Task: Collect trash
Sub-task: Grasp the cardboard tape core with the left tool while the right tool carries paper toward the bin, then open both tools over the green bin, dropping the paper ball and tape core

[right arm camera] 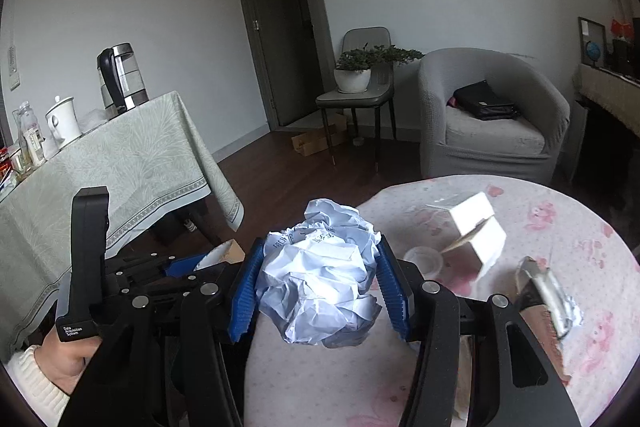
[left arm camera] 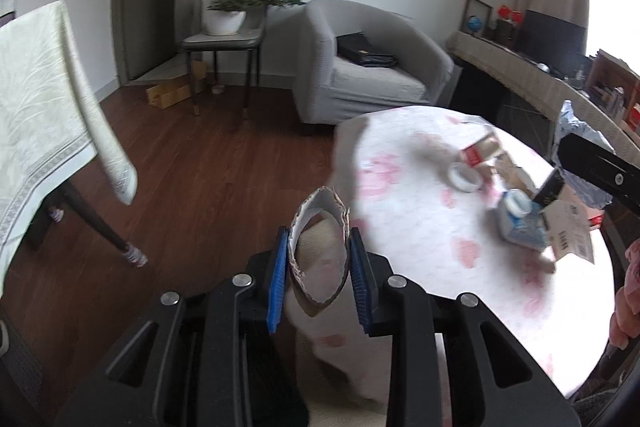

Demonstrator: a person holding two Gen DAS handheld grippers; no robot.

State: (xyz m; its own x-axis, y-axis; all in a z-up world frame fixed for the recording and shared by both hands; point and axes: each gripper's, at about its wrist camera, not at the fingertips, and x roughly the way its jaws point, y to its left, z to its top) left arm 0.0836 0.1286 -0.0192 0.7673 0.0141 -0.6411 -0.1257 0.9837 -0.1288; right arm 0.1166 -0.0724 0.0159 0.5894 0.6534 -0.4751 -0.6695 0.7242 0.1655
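A person collecting trash works two handheld grippers over a round table (left arm camera: 420, 267) covered in a pink-flowered cloth. The left gripper (left arm camera: 319, 259) has its blue pads pressed against the sides of a torn cardboard cup (left arm camera: 318, 259), jaws narrowed around it, lifted above the table's edge with the wooden floor (left arm camera: 200, 187) behind. The right gripper (right arm camera: 320, 275) stands about half open, its pads clamped on a large ball of crumpled paper (right arm camera: 320, 267) held just above the tabletop. More litter lies on the cloth: a small milk carton (left arm camera: 520, 223), a roll of tape (left arm camera: 464, 177) and a white box (right arm camera: 478, 233). A grey armchair (right arm camera: 492, 115) stands beyond the table.
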